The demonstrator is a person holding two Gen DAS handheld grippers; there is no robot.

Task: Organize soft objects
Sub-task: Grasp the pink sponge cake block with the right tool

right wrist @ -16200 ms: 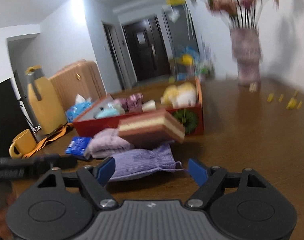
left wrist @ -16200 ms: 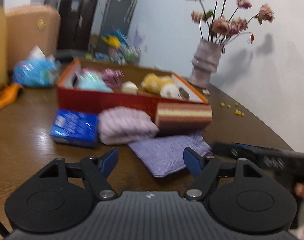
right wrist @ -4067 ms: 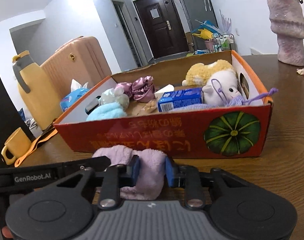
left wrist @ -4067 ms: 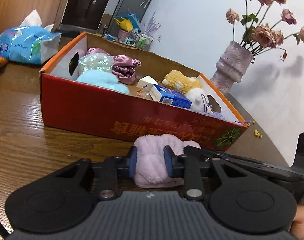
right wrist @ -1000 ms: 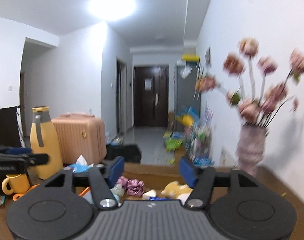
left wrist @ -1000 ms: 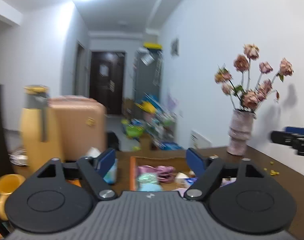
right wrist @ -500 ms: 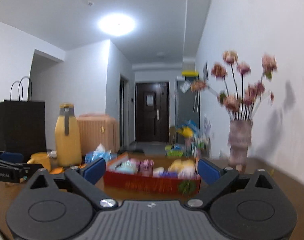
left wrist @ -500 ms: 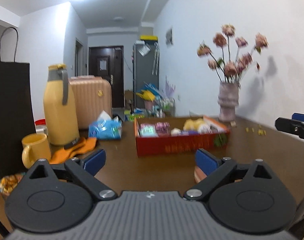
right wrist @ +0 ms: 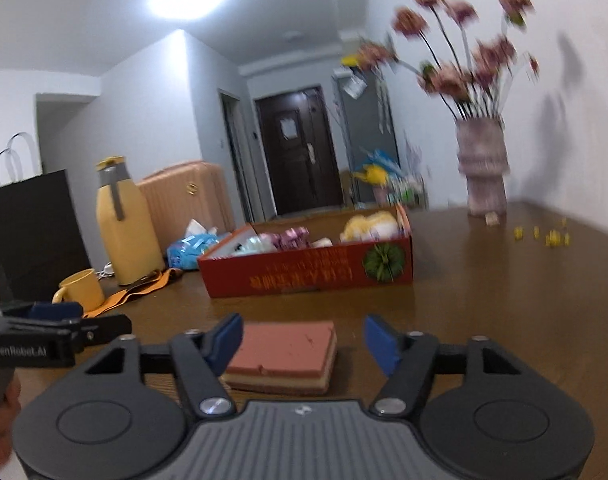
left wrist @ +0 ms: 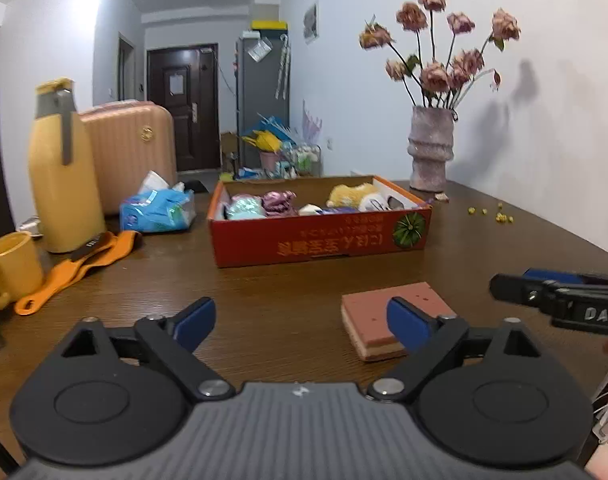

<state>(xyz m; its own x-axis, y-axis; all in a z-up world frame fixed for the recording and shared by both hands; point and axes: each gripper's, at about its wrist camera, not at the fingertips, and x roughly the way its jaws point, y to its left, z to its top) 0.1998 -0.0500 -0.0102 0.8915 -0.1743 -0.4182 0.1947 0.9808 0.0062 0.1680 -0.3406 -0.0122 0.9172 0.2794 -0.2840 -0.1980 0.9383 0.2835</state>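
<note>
A layered pink sponge block lies flat on the brown table, near my side; it also shows in the right wrist view. A red cardboard box farther back holds several soft toys and pouches; it shows in the right wrist view too. My left gripper is open and empty, with the sponge behind its right finger. My right gripper is open and empty, with the sponge just ahead between its fingers, nearer the left one.
On the left stand a yellow flask, a yellow mug, an orange strap and a blue tissue pack. A vase of dried roses stands at the back right. Small yellow bits lie near the wall.
Both grippers have dropped lower toward the table and tilted down. The sponge block now shows close in front of both. Both stay open and empty.
</note>
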